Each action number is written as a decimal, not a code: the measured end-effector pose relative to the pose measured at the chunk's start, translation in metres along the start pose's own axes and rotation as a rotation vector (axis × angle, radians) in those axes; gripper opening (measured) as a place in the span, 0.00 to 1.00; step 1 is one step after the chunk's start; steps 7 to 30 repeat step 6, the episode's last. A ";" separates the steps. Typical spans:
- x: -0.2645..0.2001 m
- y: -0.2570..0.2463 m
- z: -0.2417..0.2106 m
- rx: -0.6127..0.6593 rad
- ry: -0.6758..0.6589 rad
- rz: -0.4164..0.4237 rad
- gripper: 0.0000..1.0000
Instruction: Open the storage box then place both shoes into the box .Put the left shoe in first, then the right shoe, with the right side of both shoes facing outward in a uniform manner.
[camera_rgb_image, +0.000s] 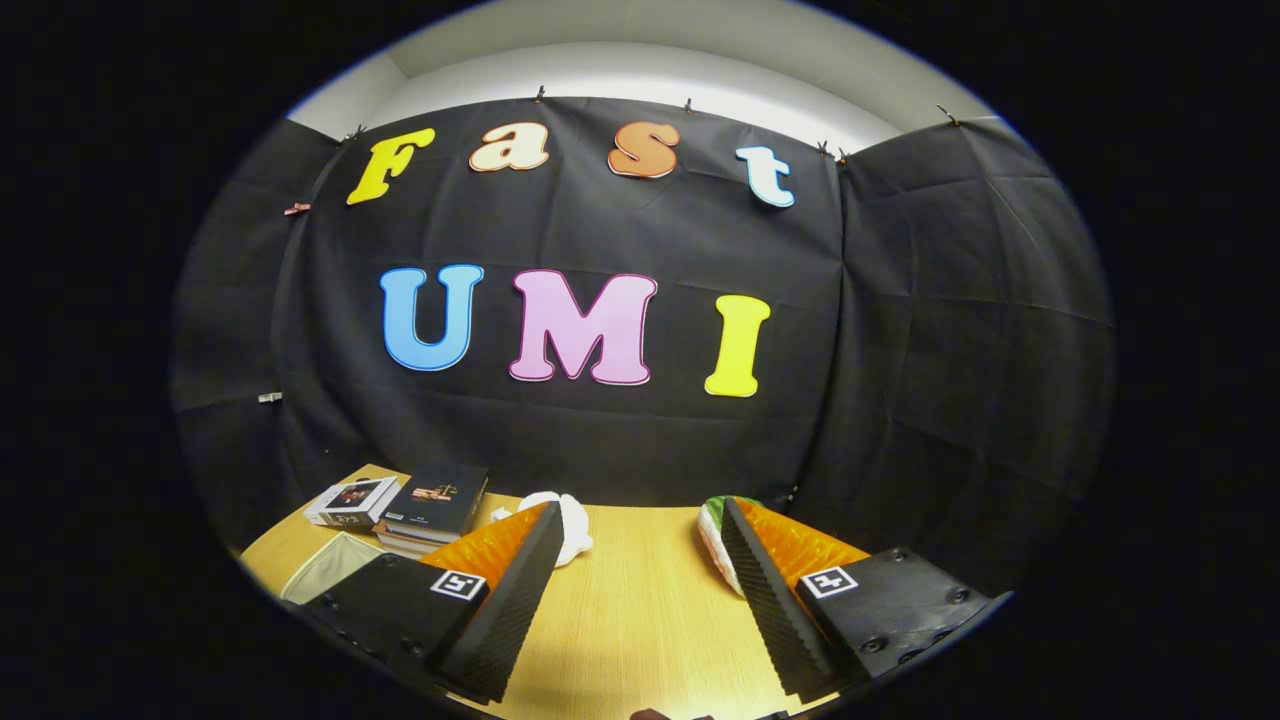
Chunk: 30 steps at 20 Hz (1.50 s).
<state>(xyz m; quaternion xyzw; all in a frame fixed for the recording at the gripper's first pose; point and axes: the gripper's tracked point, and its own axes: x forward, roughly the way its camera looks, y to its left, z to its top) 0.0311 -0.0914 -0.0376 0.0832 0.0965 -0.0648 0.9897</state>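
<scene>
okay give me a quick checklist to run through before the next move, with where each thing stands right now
1. Fingers apart, nothing held: ok.
2. Wooden table bare between the fingers: ok.
3. White shoe located, beyond one finger: ok.
4. Green and white shoe located, beyond the other finger: ok.
5. Which shoe is the left one: cannot tell.
6. Storage box lid open: cannot tell; a pale container lies beside the books.

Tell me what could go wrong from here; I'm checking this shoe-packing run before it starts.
1. The hand-held gripper is open over bare table, holding nothing; the white shoe and the green-and-white shoe are partly hidden behind its fingers, so left and right could be mixed up.
2. A stack of books lies close beside the white shoe; a sweep toward that shoe might knock it.
3. Only a pale corner shows beside the books, perhaps the box; the lid's state can't be told.
</scene>
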 end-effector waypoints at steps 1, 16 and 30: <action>-0.001 -0.004 -0.003 0.001 0.005 0.001 0.98; -0.004 -0.014 -0.012 0.018 0.013 0.004 0.98; -0.004 -0.014 -0.012 0.018 0.013 0.004 0.98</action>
